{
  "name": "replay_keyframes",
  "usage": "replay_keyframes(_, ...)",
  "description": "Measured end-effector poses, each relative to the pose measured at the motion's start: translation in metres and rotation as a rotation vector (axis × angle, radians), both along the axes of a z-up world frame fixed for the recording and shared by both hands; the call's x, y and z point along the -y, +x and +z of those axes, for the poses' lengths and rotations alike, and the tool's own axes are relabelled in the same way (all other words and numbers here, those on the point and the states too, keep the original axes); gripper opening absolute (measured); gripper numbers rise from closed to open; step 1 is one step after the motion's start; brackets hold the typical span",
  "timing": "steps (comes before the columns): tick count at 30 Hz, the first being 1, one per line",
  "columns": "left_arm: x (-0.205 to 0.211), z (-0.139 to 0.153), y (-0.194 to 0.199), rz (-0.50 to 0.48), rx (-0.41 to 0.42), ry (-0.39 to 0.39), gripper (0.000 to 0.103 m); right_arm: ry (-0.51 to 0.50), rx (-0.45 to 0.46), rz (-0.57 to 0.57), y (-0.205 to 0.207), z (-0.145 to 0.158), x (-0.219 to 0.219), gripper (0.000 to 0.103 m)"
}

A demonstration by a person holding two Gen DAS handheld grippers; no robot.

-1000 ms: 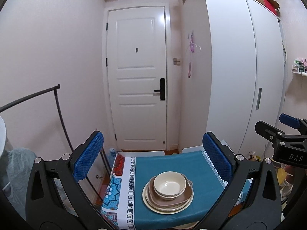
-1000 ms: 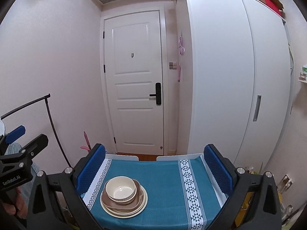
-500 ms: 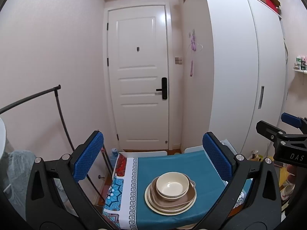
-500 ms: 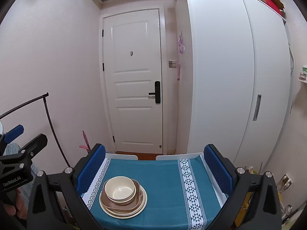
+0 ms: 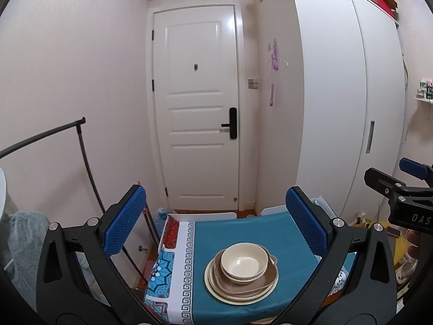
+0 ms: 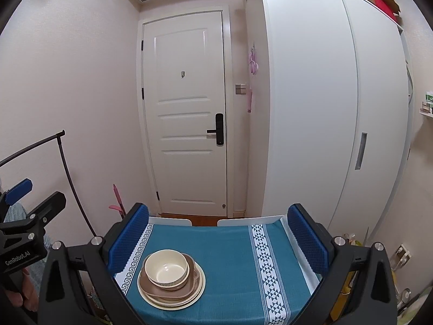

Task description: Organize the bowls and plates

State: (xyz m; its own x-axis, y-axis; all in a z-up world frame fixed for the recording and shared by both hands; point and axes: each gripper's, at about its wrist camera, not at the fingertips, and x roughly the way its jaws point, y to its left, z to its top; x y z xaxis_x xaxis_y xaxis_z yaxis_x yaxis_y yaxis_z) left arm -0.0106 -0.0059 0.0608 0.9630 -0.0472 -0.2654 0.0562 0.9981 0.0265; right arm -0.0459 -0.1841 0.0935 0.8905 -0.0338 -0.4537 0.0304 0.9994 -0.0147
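A cream bowl (image 5: 244, 260) sits on top of a brown plate (image 5: 257, 284), which lies on a cream plate (image 5: 216, 287), all stacked on the teal tablecloth (image 5: 243, 230). The stack shows in the right wrist view too, with the bowl (image 6: 166, 266) on the brown plate (image 6: 154, 288). My left gripper (image 5: 216, 227) is open and empty, held above and behind the stack. My right gripper (image 6: 216, 238) is open and empty, to the right of the stack and above the cloth (image 6: 230, 257).
A small table under the cloth stands before a white door (image 5: 197, 108). A tall white wardrobe (image 5: 338, 108) is on the right. A dark clothes rail (image 5: 81, 140) stands on the left. The cloth's left edge has a patterned border (image 5: 186, 257).
Both grippers have drifted slightly, so the plate stack sits a little further right in the left view. The stack itself has not moved.
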Motion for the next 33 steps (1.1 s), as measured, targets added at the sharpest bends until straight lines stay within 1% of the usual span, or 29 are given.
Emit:
replay_keyframes(7, -0.001, -0.003, 0.002, 0.002, -0.011, 0.001, 0.103, -0.007, -0.009, -0.004, 0.003, -0.002, -0.003, 0.102)
replay_keyframes(21, -0.005, -0.001, -0.002, 0.025, 0.010, 0.011, 0.103, -0.008, -0.003, 0.004, 0.005, -0.003, -0.009, 0.102)
replay_keyframes(33, -0.012, -0.002, 0.000, 0.024, 0.018, 0.018, 0.103, -0.005, -0.005, 0.010, 0.011, -0.005, -0.015, 0.102)
